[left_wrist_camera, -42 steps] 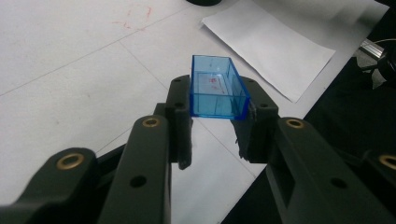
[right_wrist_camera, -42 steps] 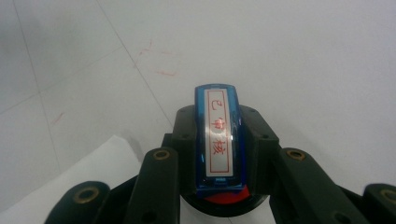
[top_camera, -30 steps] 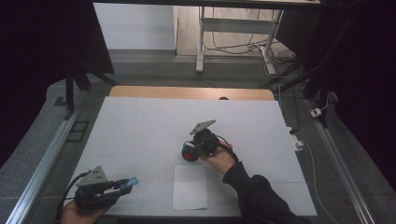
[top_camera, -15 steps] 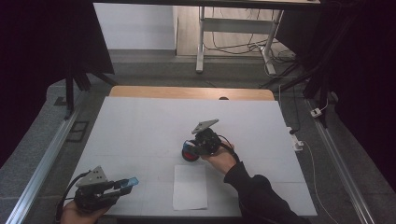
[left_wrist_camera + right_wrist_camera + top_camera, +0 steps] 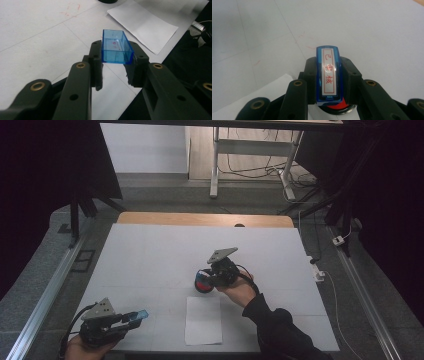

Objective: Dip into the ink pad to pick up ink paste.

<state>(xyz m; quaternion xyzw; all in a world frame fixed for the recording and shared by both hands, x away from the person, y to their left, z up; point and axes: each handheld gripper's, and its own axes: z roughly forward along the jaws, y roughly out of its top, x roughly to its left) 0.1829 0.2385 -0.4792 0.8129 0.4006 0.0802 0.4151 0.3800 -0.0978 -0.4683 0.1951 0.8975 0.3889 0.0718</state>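
Left tongs clenched on a blue clear cap, an open-topped rectangular shell, gripped across its long walls. It is held low over the tabletop near the front left corner, well apart from the paper sheet.

Right tongs clenched on a blue stamp body, narrow faces between the pads, white label w/ red characters facing the camera. In the high view it sits at mid-tabletop, over or on a round red ink pad just beyond the sheet's far edge.

Handling, judged: both pcs hard, light plastic, smooth and likely slippery. The cap is thin-walled and could flex or crack under a hard squeeze; hold on the long flat sides, near the closed end. The stamp is stiff; a side grip below the label looks sound.

Hard to read: stamp face hidden under the body; can't tell if it touches the pad. Pad mostly covered by the tongs. Cap's far end is cut off from the high view by the gripper.
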